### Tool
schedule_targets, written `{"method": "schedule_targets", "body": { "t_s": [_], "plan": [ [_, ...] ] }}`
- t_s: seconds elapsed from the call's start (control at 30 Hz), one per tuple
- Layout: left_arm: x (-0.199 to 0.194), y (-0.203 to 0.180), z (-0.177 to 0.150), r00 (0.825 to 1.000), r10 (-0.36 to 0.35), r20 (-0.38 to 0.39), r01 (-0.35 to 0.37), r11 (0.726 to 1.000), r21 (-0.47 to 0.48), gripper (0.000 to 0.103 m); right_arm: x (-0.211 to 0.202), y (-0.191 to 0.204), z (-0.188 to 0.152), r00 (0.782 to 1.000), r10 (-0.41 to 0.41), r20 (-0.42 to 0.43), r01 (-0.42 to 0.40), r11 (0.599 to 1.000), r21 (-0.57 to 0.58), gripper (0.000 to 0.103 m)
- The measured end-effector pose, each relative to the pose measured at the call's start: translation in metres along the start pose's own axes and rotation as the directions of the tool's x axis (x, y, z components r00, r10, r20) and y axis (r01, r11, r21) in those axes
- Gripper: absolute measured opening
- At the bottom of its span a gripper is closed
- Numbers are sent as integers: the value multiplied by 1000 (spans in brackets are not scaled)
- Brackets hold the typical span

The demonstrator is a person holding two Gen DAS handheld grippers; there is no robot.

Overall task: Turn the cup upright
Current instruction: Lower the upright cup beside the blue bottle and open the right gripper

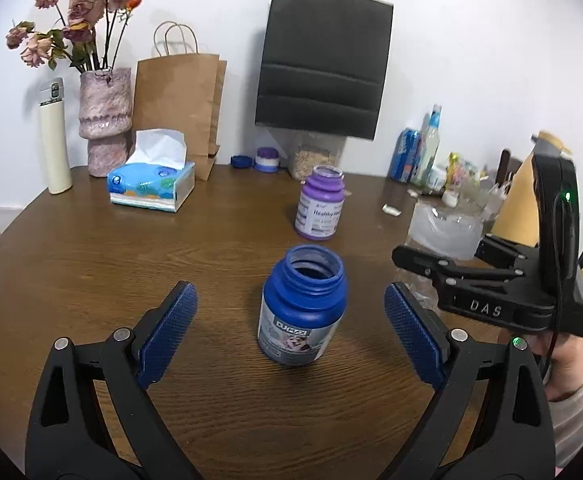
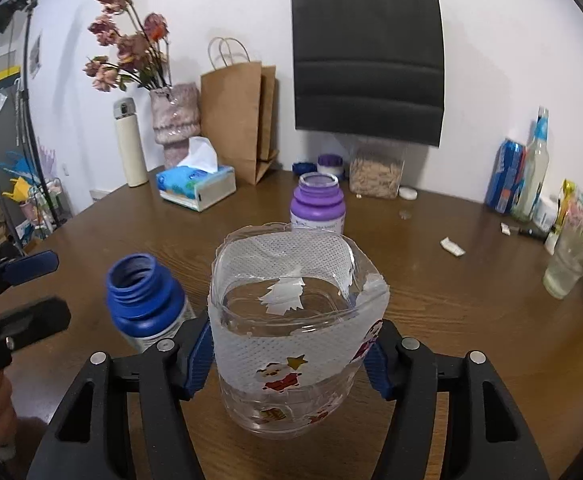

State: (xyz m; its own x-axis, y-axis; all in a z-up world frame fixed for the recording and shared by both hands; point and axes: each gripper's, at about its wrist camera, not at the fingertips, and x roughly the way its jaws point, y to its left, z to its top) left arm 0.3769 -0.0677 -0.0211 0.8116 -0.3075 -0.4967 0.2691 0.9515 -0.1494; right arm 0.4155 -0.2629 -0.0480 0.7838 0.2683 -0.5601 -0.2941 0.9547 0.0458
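Note:
The cup (image 2: 295, 344) is clear plastic with a white mesh sleeve and Santa stickers. It stands upright, mouth up, on the brown table (image 2: 431, 312). My right gripper (image 2: 291, 348) is shut on its sides, blue pads pressed against the sleeve. In the left wrist view the cup (image 1: 443, 232) shows partly behind the right gripper's body (image 1: 491, 288). My left gripper (image 1: 291, 332) is open and empty, its fingers on either side of an open blue bottle (image 1: 301, 308) without touching it.
An open purple bottle (image 2: 317, 208) stands behind the cup. A tissue box (image 2: 197, 186), thermos (image 2: 129, 142), flower vase (image 2: 175, 120), paper bags (image 2: 239, 116), a jar of oats (image 2: 377, 172), cans and bottles (image 2: 523, 176) and a glass (image 2: 571, 256) line the back and right.

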Motion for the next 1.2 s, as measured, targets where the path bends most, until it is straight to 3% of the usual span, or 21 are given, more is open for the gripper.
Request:
{"method": "schedule_targets", "body": {
  "t_s": [0.4,0.73,0.87,0.97,1.2],
  "plan": [
    [30,1,0,999,16,-44,-17,1000,-23,93,29,-2,-10,999,-12,-45,11,1000,-15,73],
    [31,2,-1,998,46,-49,-48,998,-30,93,35,1,-14,997,-25,-76,23,999,-25,80],
    [19,0,1,998,57,-33,-57,998,-27,93,19,4,-10,997,-44,-62,42,999,-31,80],
    [3,-3,2,998,65,-9,-65,998,-25,101,0,4,-7,998,-52,-45,50,998,-24,80],
    [-55,-10,1,991,111,75,-110,994,-17,103,-68,4,-5,997,-78,-1,78,997,-1,84]
  ]
}}
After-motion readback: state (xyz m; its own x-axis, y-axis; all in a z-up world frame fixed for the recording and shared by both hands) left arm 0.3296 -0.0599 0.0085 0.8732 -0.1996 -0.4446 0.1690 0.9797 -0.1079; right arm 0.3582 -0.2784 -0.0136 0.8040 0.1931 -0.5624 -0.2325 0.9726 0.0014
